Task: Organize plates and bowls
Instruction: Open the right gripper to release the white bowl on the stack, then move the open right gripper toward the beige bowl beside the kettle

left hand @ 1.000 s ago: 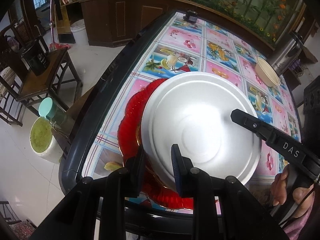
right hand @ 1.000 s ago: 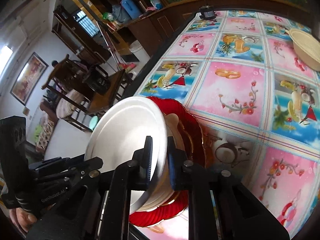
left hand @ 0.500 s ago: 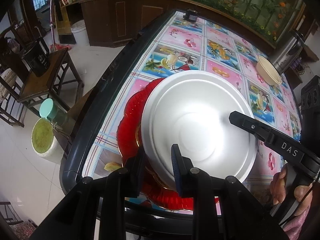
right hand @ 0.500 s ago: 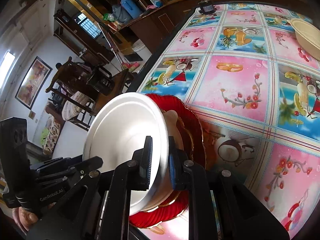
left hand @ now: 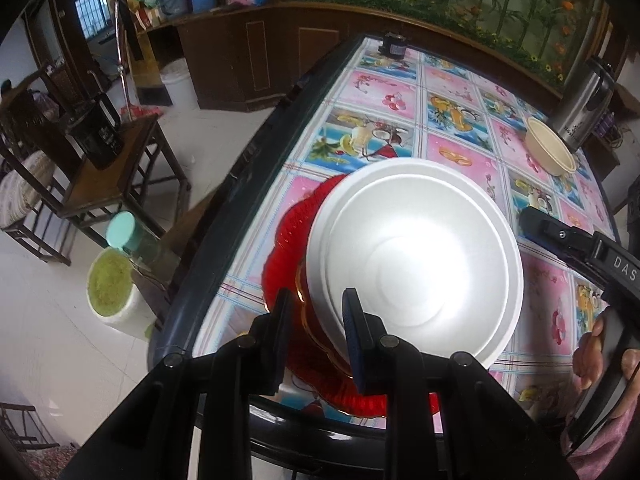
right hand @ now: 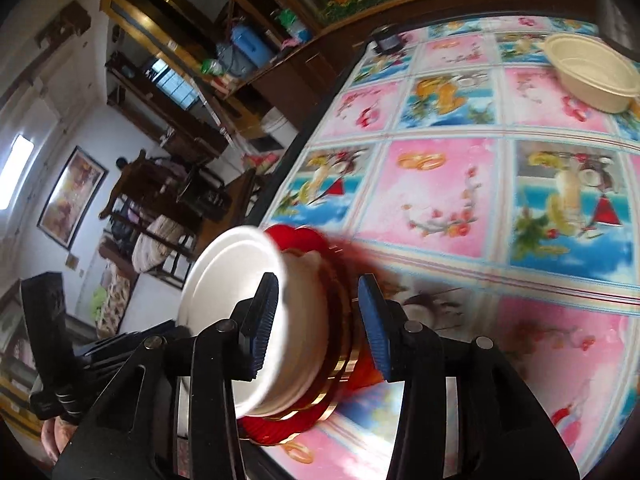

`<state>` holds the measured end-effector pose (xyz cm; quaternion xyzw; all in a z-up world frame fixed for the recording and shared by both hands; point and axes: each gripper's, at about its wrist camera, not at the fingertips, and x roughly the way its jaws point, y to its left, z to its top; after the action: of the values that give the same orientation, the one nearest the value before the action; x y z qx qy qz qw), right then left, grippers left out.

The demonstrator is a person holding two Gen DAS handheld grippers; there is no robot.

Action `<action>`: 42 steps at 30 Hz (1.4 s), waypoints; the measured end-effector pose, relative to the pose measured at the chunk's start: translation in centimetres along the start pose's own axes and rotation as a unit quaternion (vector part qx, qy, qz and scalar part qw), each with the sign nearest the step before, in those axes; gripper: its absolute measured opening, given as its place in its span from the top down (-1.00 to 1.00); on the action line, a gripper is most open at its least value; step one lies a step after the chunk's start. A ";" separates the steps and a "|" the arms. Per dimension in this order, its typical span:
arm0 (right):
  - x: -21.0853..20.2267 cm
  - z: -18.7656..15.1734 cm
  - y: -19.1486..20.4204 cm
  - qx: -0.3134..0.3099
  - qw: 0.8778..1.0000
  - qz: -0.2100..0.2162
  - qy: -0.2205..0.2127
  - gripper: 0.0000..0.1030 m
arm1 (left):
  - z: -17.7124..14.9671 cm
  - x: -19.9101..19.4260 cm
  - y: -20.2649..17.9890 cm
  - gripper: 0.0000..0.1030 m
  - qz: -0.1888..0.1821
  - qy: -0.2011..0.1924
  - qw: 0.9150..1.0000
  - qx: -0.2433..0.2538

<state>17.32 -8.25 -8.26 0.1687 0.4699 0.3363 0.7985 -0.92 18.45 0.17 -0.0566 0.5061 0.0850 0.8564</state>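
white plate [left hand: 416,256] | atop stack on red plate [left hand: 288,240] | beige bowl [left hand: 550,152] apart

Daylight from the windows [left hand: 86,8] glares hard off my white plate [left hand: 416,256]; my right view is smeared with motion blur, both pictures bend and darken at the edges

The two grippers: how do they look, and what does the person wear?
Both grippers are black, with angular linkage arms and silver pivot screws. The left gripper and the right gripper have flat fingers faced with ribbed blue pads. The right gripper's body carries white letters "DAS". A pink patterned sleeve shows at the right hand.
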 end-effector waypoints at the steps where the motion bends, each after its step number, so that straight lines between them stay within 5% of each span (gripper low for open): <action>1: -0.2 0.0 -0.5 0.008 1.000 -0.003 -0.003 0.18 | 0.0 -0.3 -0.1 0.52 0.006 -0.006 1.000 0.002; 10: -3.4 -0.2 -7.2 0.073 0.997 -0.020 -0.031 0.18 | 0.1 -2.3 -2.8 0.52 0.045 -0.036 0.998 0.032; 19: -7.7 -0.8 -12.9 0.119 0.991 -0.016 -0.065 0.18 | 0.5 -4.5 -9.5 0.52 0.062 -0.071 0.992 0.088; 42: -20.9 2.6 -26.5 0.190 0.964 -0.075 -0.171 0.20 | 3.1 -1.6 -31.7 0.51 -0.024 -0.072 0.970 0.229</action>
<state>22.73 -41.68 -9.17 0.3365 0.3930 0.1463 0.8432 7.43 -12.16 3.46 0.1355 0.4471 -0.0501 0.8827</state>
